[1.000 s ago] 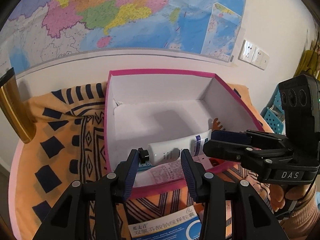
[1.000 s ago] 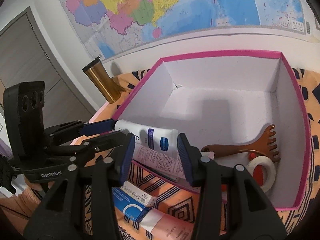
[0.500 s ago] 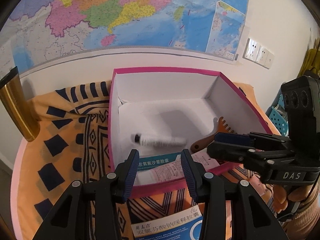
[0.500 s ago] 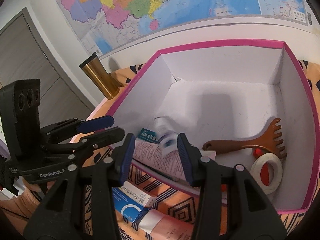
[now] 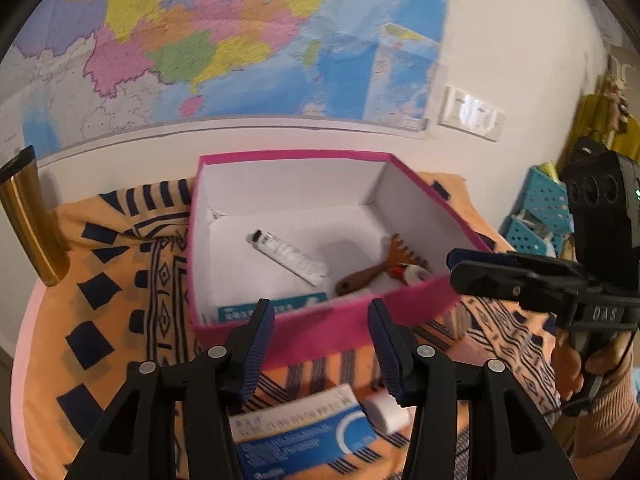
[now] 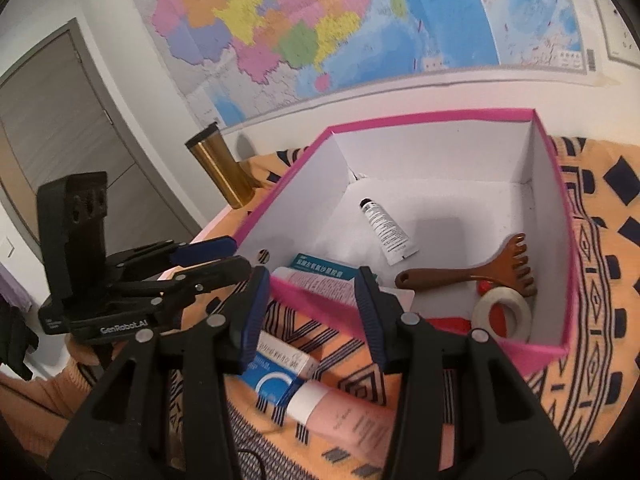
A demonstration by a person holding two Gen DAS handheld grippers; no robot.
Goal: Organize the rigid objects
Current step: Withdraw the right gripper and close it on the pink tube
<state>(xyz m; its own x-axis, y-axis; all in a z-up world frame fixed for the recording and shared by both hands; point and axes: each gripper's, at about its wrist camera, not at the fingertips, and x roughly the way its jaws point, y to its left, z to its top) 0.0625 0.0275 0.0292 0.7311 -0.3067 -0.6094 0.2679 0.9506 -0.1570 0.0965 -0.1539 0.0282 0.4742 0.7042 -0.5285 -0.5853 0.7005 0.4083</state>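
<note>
- Two grippers are hovering at the near rim of the pink box [image 5: 320, 322], both with jaws standing spread and nothing between them: left gripper [image 5: 321, 330], right gripper [image 6: 311, 304].
- In the left wrist view, the right gripper is showing at 3 o'clock, outside the box's right wall; in the right wrist view, the left gripper is showing at 9 o'clock, beside the box's left wall.
- The white tube [image 6: 387, 231] is lying flat on the box floor, black cap pointing toward 11 o'clock, touching neither gripper.
- The brown comb [image 6: 472, 270] is lying toward 3 o'clock of the tube, apart from it, teeth facing the right wall.
- The tape roll [image 6: 503, 312] is sitting in the near right corner, just beside the comb's teeth; something red is showing behind it, too hidden to identify.
- The teal carton [image 6: 324, 270] is leaning against the near wall inside the box, with a pink-printed pack [image 6: 320, 286] just in front of it.
- Outside the box, at 6 o'clock, the blue-and-white carton [image 6: 276, 376] and the pink tube [image 6: 344, 416] are resting on the patterned orange cloth [image 6: 600, 280], touching each other.
- The gold tumbler [image 6: 218, 168] is standing upright at 10 o'clock of the box, near the wall.
- A wall map [image 6: 340, 20] is hanging behind the box.
</note>
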